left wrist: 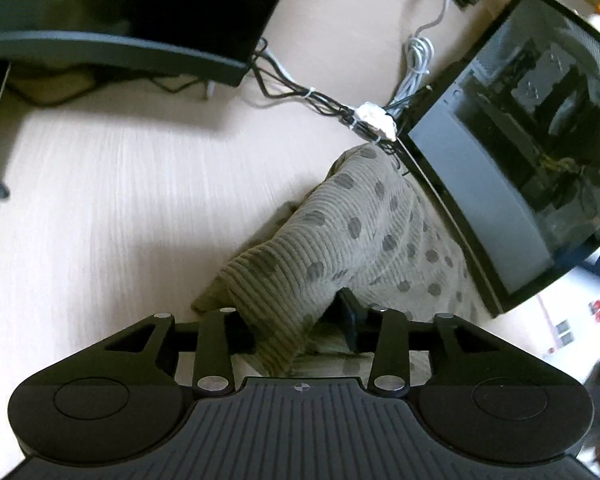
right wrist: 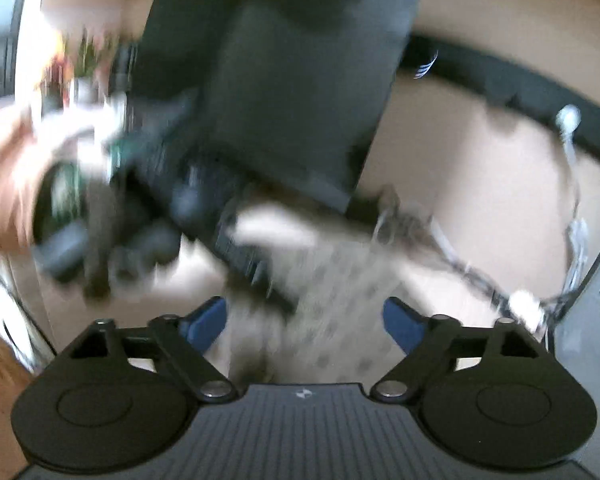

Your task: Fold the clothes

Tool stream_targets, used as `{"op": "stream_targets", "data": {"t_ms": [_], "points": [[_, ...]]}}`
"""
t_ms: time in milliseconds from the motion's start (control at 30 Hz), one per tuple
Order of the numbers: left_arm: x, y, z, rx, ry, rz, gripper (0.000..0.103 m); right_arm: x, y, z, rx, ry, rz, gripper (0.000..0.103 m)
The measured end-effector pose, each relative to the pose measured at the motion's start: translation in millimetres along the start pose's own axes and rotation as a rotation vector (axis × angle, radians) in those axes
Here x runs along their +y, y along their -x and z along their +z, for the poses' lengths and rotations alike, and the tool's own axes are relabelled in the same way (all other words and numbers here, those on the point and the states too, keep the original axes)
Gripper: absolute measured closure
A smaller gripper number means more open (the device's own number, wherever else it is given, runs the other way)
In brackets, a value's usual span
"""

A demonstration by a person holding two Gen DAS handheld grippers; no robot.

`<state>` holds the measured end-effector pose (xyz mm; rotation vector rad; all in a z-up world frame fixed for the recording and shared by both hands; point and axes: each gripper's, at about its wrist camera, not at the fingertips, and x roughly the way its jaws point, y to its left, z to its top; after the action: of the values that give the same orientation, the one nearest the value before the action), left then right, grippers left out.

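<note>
An olive-tan ribbed garment with grey dots (left wrist: 340, 236) lies on the pale wooden table (left wrist: 100, 220), running from my left gripper up to the right. My left gripper (left wrist: 300, 320) is shut on a fold of this garment, which bunches over and hides most of the fingers. In the blurred right wrist view the same dotted garment (right wrist: 340, 292) lies between the blue pads (right wrist: 404, 324) of my right gripper (right wrist: 304, 320), which is open just above it. The other gripper and a hand (right wrist: 4, 184) show blurred at the left.
A glass-sided computer case (left wrist: 520, 168) stands right against the garment. A cable bundle (left wrist: 324, 100) with a white wad runs behind it. A monitor (left wrist: 120, 8) stands at the back left; it is the dark panel (right wrist: 292, 92) in the right wrist view.
</note>
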<state>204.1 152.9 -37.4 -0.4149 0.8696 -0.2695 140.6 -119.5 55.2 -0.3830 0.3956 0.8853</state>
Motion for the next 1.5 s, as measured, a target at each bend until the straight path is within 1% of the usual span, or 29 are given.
{"op": "stream_targets", "data": {"t_ms": [67,100,133,167,200,267,300,400,467,533,600,667,767,833,900,1000,1067,1133,1233,1300,1367,1433,1500], "points": [[-2.0,-1.0,1.4,-0.004,-0.007,0.008,0.054,-25.3,-3.7,9.3,-0.039,-0.094,-0.007,0.004],[-1.9,-1.0,1.5,-0.006,-0.007,0.011,0.053,-35.9,-11.1,8.7,-0.032,-0.138,-0.026,0.004],[-0.9,-0.8,1.4,-0.008,-0.006,0.012,0.05,-44.9,-21.1,4.5,-0.005,-0.177,-0.05,0.004],[0.0,-0.9,1.6,-0.009,-0.005,0.012,0.048,-51.7,-31.9,-1.3,0.028,-0.205,-0.07,0.004],[0.8,-1.2,1.9,-0.01,-0.004,0.012,0.047,-52.4,-44.9,-10.8,0.075,-0.203,-0.084,0.004],[3.7,-4.9,4.6,-0.009,-0.008,0.021,0.044,-41.2,-75.5,-35.4,0.206,-0.133,-0.133,0.004],[5.3,-7.1,6.3,-0.008,-0.01,0.027,0.044,-36.3,-85.5,-44.0,0.253,-0.11,-0.151,0.004],[10.4,-13.9,12.6,-0.009,-0.016,0.048,0.041,-37.0,-80.1,-41.3,0.242,-0.166,-0.149,0.004],[14.8,-19.1,21.3,-0.02,-0.02,0.07,0.031,-37.4,-76.5,-39.4,0.235,-0.204,-0.148,0.004],[19.2,-21.9,30.0,-0.031,-0.016,0.087,0.03,-37.9,-72.9,-37.6,0.228,-0.241,-0.146,0.004],[22.8,-8.3,34.8,-0.052,-0.006,0.086,0.031,-38.3,-69.3,-35.8,0.22,-0.279,-0.145,0.004],[25.7,8.1,37.0,-0.076,-0.005,0.089,0.024,-38.8,-65.7,-34.0,0.213,-0.316,-0.144,0.004],[26.4,31.6,31.1,-0.096,-0.032,0.112,0.021,-42.3,-60.5,-31.7,0.202,-0.381,-0.143,0.004],[21.1,40.8,22.9,-0.087,-0.059,0.084,0.019,-56.2,-66.3,-30.8,0.21,-0.44,-0.158,0.004],[13.7,45.4,13.3,-0.062,-0.091,0.054,0.018,-58.5,-70.4,-35.0,0.228,-0.464,-0.18,0.005],[3.7,44.1,0.5,-0.028,-0.119,0.033,0.018,-54.0,-67.5,-42.0,0.245,-0.484,-0.179,0.011],[-1.1,41.2,-2.5,-0.021,-0.119,0.02,0.018,-56.0,-75.2,-45.4,0.246,-0.481,-0.169,0.011],[-5.9,38.8,-3.3,-0.02,-0.121,0.014,0.018,-55.5,-73.5,-44.7,0.24,-0.465,-0.174,0.012],[-11.6,37.8,-4.2,-0.02,-0.128,0.011,0.018,-64.0,-70.4,-44.0,0.219,-0.474,-0.187,0.019],[-13.5,38.8,-4.5,-0.022,-0.13,0.01,0.018,-79.6,-64.1,-45.8,0.198,-0.518,-0.231,0.032],[-16.0,38.3,-3.4,-0.02,-0.132,0.006,0.018,-100.7,-63.3,-49.0,0.191,-0.575,-0.292,0.04],[-20.1,35.0,-1.8,-0.014,-0.139,-0.009,0.018,-119.9,-64.9,-50.8,0.184,-0.622,-0.351,0.043],[-26.1,29.6,0.1,-0.002,-0.151,-0.029,0.017,-130.6,-81.3,-47.3,0.179,-0.609,-0.384,0.043]]}}
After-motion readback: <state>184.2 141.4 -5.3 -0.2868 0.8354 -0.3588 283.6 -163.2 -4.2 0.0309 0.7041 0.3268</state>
